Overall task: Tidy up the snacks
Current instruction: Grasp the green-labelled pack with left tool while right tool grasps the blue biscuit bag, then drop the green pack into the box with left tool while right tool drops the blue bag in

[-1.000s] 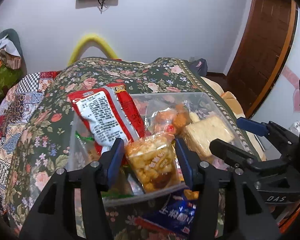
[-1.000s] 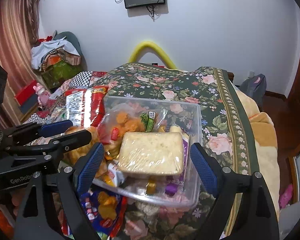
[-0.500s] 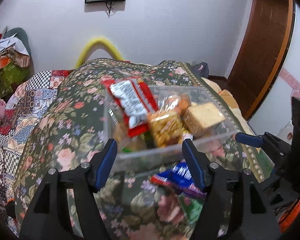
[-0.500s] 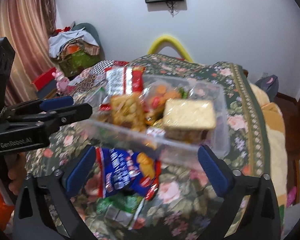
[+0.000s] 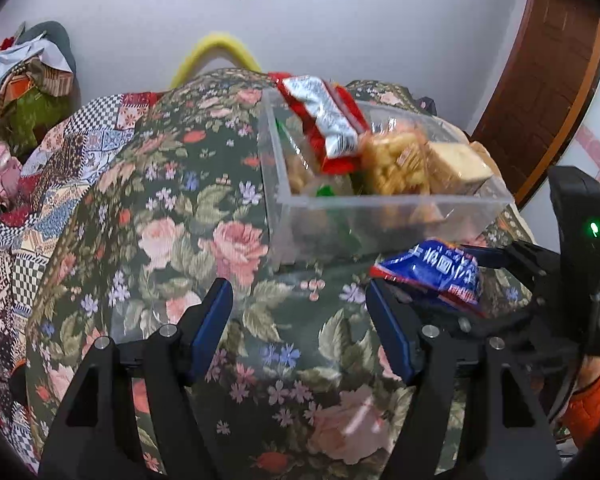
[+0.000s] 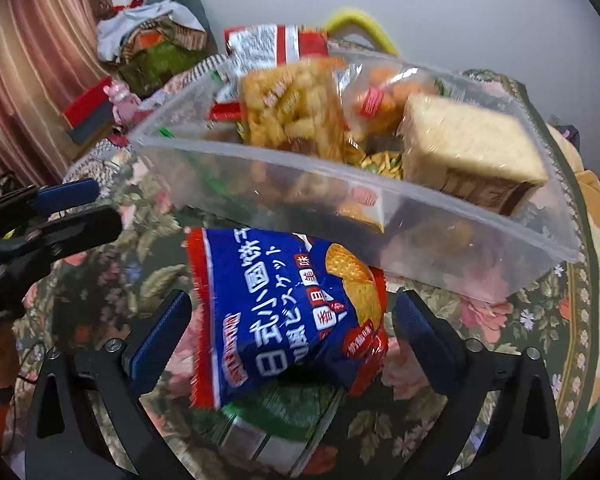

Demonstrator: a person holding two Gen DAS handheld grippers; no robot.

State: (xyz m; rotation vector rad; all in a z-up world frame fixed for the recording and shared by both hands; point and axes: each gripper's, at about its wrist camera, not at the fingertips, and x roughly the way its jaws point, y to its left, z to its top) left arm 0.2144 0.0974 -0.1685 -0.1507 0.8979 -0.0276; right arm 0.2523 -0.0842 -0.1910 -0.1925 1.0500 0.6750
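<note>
I am holding my right gripper (image 6: 288, 332) wide open around the blue biscuit bag (image 6: 284, 316), lying just before the clear bin (image 6: 440, 240); light, crinkly, crushable, so I'm pinching its edges. My left gripper (image 5: 300, 324) is gaping, empty.

A lived-in home bedroom: a floral bedspread (image 5: 204, 240) covers the bed, a heap of clothes (image 5: 28, 84) sits by the white wall, striped curtains (image 6: 32, 64) hang beside a wooden door (image 5: 540, 80).
</note>
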